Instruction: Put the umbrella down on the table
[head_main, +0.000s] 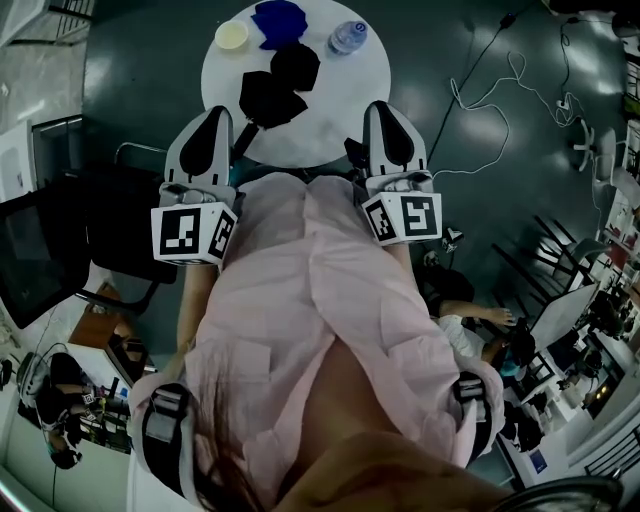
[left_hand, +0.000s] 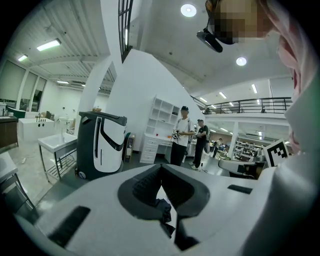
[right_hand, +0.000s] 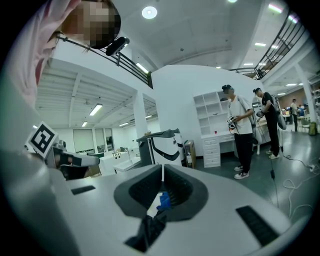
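A black crumpled bundle that looks like the folded umbrella (head_main: 276, 86) lies on the round white table (head_main: 350, 110) in the head view. Both grippers are held level close to the person's chest, just short of the table's near edge. My left gripper (head_main: 214, 118) is shut with nothing between its jaws; a sliver of the black bundle (left_hand: 164, 209) shows through the gap below the left gripper's (left_hand: 161, 172) tips. My right gripper (head_main: 385, 110) is also shut and empty; through the gap of the right gripper (right_hand: 163, 172) I see bits of blue (right_hand: 164, 201) and black.
On the table's far side sit a yellow bowl (head_main: 231, 36), a blue cloth-like thing (head_main: 280, 22) and a water bottle (head_main: 347, 38). A black chair (head_main: 60, 240) stands at left, and cables (head_main: 500, 90) trail on the floor at right. Two people (left_hand: 180, 142) stand by white shelves.
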